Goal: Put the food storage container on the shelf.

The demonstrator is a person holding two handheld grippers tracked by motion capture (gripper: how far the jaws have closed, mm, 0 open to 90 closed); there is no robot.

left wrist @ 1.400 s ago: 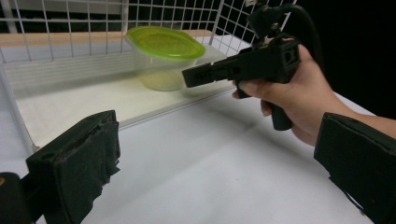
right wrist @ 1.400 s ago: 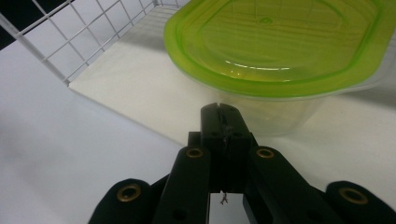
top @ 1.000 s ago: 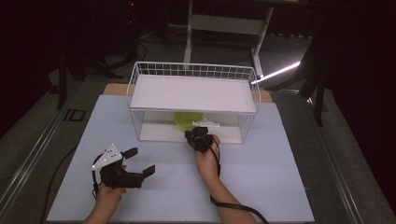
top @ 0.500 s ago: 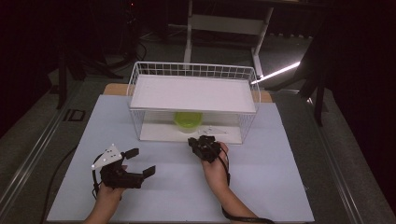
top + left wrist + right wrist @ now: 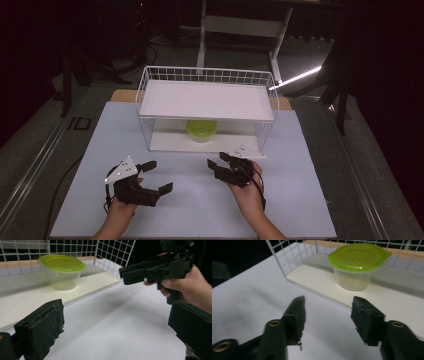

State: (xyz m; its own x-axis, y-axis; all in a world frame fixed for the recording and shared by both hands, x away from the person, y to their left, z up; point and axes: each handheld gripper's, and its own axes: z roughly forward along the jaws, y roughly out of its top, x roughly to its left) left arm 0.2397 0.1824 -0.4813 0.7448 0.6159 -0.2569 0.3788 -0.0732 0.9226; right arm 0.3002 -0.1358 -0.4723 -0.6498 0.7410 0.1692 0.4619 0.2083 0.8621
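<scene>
A clear plastic tub with a lime-green lid (image 5: 202,129) (image 5: 62,271) (image 5: 357,264) stands on the lower board of a white wire rack (image 5: 150,112), under its upper shelf. My right gripper (image 5: 217,165) (image 5: 328,315) is open and empty on the table in front of the rack, a short way back from the tub. At the front left my left gripper (image 5: 157,176) (image 5: 117,332) is also open, with nothing between its jaws; in the left gripper view the right gripper (image 5: 155,265) shows in a hand.
The rack's white lower board (image 5: 317,277) and wire side walls (image 5: 115,255) frame the tub. A pale table top (image 5: 310,200) spreads around both hands. Dark floor, cables and a white stand (image 5: 240,25) lie beyond the table.
My right gripper has drawn back out of the rack toward the front of the table, leaving the green-lidded tub standing inside. The left gripper has stayed put.
</scene>
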